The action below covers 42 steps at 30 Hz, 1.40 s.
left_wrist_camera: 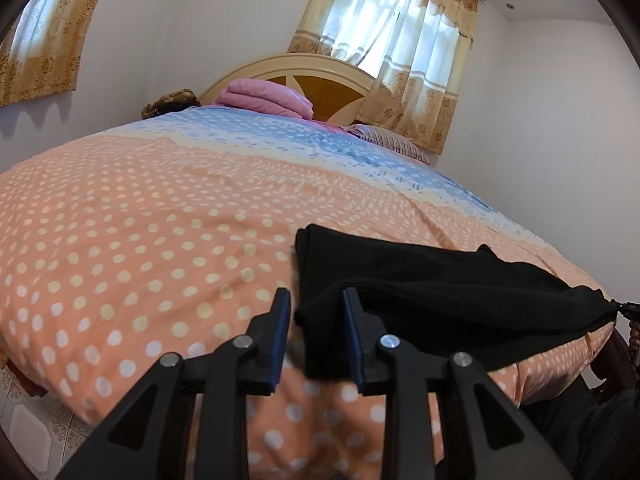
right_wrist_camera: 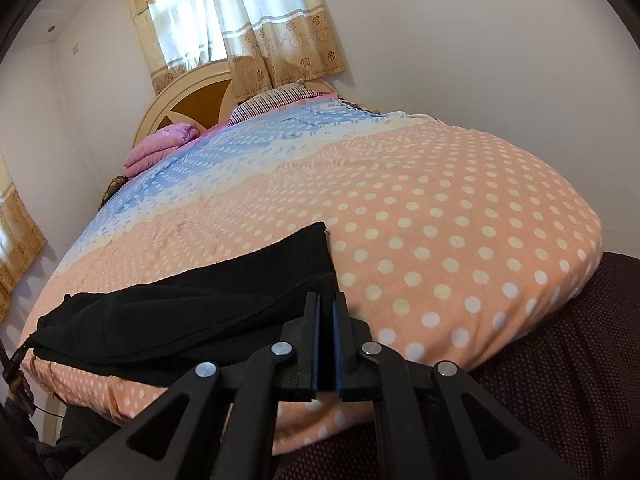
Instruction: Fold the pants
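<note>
Black pants (left_wrist_camera: 432, 288) lie in a partly folded band near the bed (left_wrist_camera: 140, 220) edge. Left gripper (left_wrist_camera: 316, 320) gapes at one corner, gripping nothing; right gripper (right_wrist_camera: 327, 314), nearly closed, seems empty. More folds likely remain.

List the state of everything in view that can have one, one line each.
black pants: folded over in layers, lying on the near edge of the bed
left gripper: open, fingers astride a corner of the pants
right gripper: fingers nearly together at the pants' edge; grip unclear
bedspread: spread over the bed
pink blanket: folded, by the headboard
curtains: drawn across the window
</note>
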Tool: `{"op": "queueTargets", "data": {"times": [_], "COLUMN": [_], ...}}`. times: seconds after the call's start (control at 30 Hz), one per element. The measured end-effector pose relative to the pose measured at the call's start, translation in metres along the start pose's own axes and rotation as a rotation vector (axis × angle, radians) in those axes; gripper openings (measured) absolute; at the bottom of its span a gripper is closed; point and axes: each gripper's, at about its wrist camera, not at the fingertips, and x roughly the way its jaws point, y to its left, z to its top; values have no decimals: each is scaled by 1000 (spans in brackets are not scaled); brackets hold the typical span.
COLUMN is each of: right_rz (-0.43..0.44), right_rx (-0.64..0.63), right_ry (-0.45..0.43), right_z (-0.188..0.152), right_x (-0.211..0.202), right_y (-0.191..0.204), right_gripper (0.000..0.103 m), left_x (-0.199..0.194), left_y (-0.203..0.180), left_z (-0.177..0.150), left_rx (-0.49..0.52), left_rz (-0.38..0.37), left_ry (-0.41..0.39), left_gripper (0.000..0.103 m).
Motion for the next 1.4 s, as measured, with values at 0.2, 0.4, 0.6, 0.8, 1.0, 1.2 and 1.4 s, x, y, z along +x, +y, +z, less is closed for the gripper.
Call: {"op": "queueTargets", "data": {"times": [0.2, 0.4, 0.6, 0.8, 1.0, 1.2, 1.4], "right_rz": [-93, -15, 260, 420, 425, 364, 367], "right_rx": [26, -152, -522, -859, -1008, -1065, -1075], "right_ry": [-63, -135, -34, 85, 101, 104, 100], "right_z": [1, 15, -15, -95, -139, -150, -150], "right_x": [-35, -61, -20, 34, 61, 84, 80], "right_y": [-4, 79, 253, 398, 457, 474, 469], "right_gripper": [41, 40, 40, 40, 40, 35, 4], "left_x": [-25, -43, -46, -15, 8, 15, 15], "left_y": [6, 24, -8, -54, -59, -53, -54], "left_z": [-11, -18, -5, 4, -5, -15, -16], "left_rx": [10, -70, -56, 17, 15, -24, -37], "left_rz": [71, 115, 64, 25, 25, 20, 9], "left_ry": [-33, -79, -145, -108, -53, -33, -27], "left_gripper": [51, 60, 61, 67, 67, 67, 70]}}
